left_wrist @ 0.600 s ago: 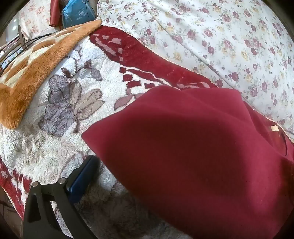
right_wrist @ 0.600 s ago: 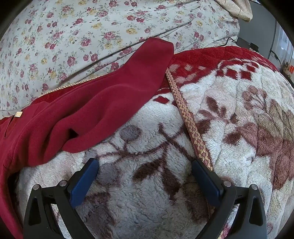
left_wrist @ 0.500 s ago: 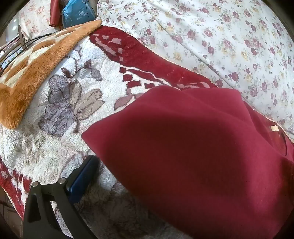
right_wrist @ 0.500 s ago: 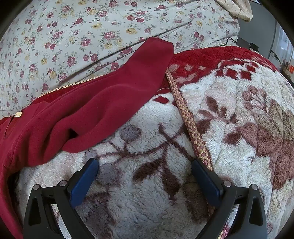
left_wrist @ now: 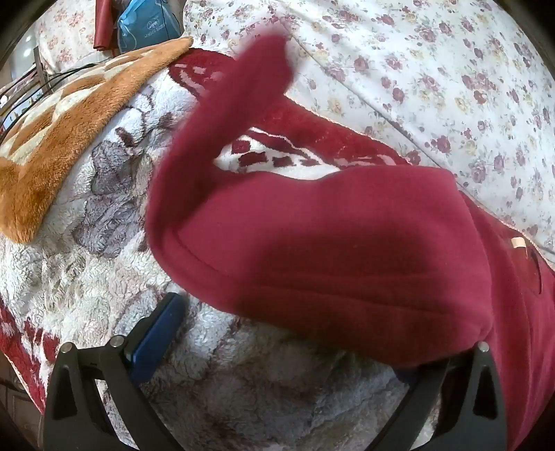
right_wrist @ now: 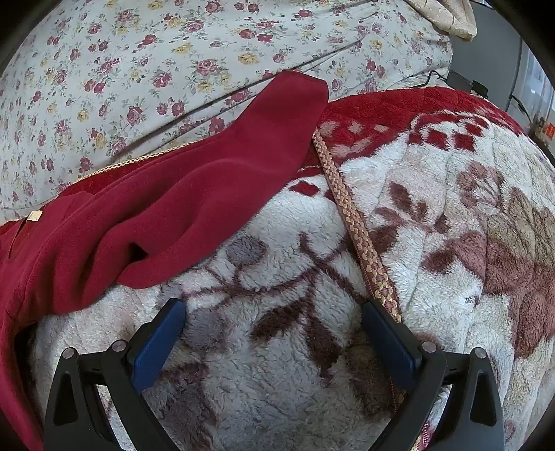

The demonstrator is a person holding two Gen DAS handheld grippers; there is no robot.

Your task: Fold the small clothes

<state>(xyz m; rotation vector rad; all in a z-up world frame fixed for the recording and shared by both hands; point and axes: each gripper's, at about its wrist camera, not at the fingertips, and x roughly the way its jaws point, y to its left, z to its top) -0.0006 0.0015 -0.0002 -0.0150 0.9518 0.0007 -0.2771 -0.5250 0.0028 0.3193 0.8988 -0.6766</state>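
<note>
A dark red fleece garment [left_wrist: 347,243] lies on a fluffy white and red blanket [left_wrist: 69,277]. In the left wrist view one sleeve [left_wrist: 242,93] sticks up and away to the upper left, blurred. My left gripper [left_wrist: 277,343] is open; its left finger [left_wrist: 156,340] shows, and the garment's lower edge drapes over the right one. In the right wrist view the other sleeve [right_wrist: 242,156] lies flat toward the upper right. My right gripper [right_wrist: 274,336] is open and empty over bare blanket, just below that sleeve.
A floral sheet [left_wrist: 433,69] covers the bed behind the blanket. An orange plush blanket [left_wrist: 62,128] lies at the left, with a blue bag [left_wrist: 145,24] behind it. A braided trim [right_wrist: 353,225] runs across the blanket by the right gripper.
In the left wrist view the garment's left sleeve has swung out and up to the upper left, and the right arm of my left gripper now shows. The right wrist view is unchanged.
</note>
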